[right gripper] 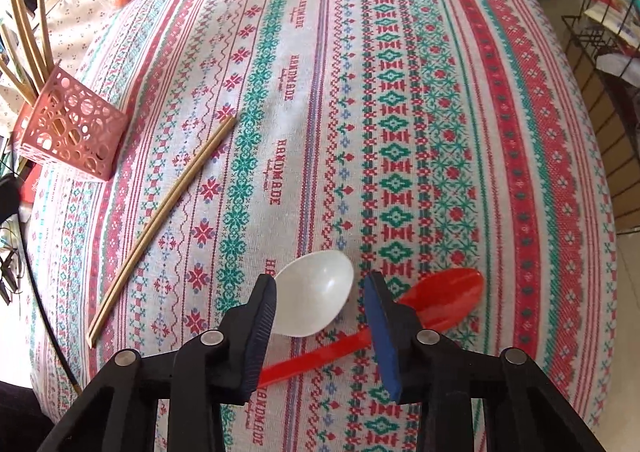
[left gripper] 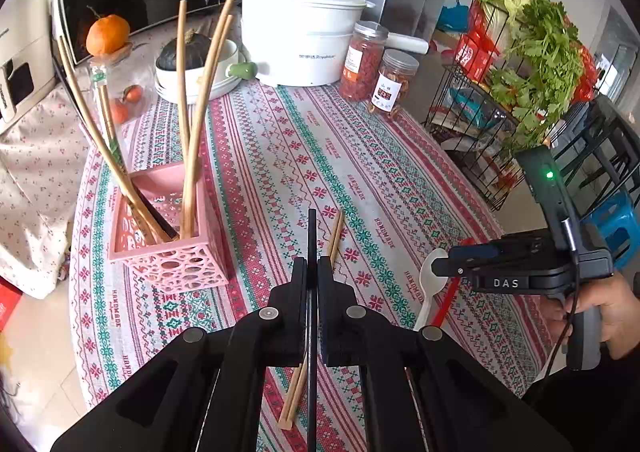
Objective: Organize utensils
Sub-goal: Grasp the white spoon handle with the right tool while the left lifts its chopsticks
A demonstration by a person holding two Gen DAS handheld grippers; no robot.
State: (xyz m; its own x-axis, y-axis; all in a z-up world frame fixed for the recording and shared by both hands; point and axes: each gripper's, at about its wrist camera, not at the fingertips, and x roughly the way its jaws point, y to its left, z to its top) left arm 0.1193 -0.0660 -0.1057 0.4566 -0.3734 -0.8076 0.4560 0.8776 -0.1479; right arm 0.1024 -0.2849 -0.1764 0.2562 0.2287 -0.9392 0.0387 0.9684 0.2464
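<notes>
Left wrist: left gripper (left gripper: 312,268) clamping black chopstick (left gripper: 312,236), right gripper (right gripper: 320,292) parted, patterned tablecloth (left gripper: 280,155).

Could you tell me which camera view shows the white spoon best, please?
The right wrist view: the white spoon lies with its whole bowl showing between the right gripper's open fingers. In the left wrist view, the spoon is partly hidden behind that gripper.
</notes>
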